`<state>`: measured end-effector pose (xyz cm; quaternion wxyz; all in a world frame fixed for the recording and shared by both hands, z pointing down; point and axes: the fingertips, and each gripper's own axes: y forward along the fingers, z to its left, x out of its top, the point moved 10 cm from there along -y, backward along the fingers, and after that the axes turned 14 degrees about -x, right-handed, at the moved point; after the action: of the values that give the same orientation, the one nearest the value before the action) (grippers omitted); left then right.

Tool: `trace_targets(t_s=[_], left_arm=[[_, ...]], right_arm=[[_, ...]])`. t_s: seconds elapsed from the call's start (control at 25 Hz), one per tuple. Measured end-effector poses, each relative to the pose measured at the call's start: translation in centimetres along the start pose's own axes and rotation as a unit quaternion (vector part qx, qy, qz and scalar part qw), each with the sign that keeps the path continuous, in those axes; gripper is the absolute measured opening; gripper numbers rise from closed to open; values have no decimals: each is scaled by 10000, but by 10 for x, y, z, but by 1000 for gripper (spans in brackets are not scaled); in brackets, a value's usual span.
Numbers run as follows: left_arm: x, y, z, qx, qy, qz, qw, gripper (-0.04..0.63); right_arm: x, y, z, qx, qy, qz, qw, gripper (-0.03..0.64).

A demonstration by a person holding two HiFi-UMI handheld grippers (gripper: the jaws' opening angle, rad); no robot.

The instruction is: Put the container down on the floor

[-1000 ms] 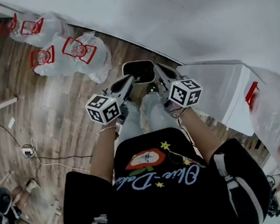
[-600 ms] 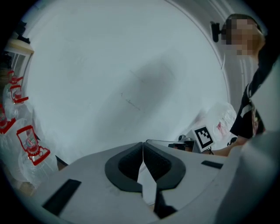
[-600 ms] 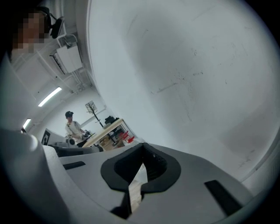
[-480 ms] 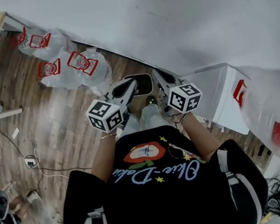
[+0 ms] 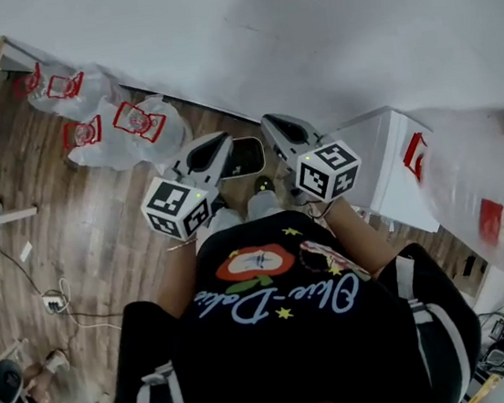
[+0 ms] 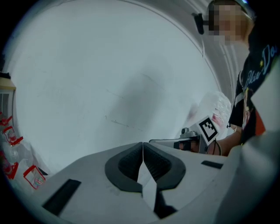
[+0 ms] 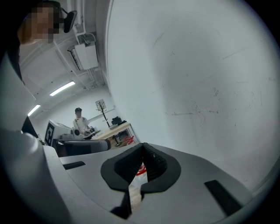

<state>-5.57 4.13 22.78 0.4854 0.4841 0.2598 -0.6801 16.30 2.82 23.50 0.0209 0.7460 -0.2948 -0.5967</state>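
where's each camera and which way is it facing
Head view: on the head, looking steeply down at floor, container, shirt, arms, left claw and right claw.
Left gripper view: on the left claw, facing the wall; right claw and shirt at right.
Right gripper view: on the right claw, facing the wall; left claw at left.
Shared: wall, and each other's claw.

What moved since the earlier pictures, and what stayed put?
The left gripper and right gripper both lifted up, away from the container. Both are shut and empty; nothing was picked up or let go. The container stays on the floor by the wall, and the bags have not moved.
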Motion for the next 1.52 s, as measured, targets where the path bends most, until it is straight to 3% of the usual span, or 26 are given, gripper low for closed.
trace_targets(t_s=[0.6, 1.52], left_arm=[[16, -8, -1, 125, 53, -143, 9998, 6], [16, -10, 1, 193, 48, -125, 9997, 6]], right_arm=[[19, -11, 7, 17, -132, -453, 9989, -2], [20, -4, 14, 159, -295, -404, 9986, -2]])
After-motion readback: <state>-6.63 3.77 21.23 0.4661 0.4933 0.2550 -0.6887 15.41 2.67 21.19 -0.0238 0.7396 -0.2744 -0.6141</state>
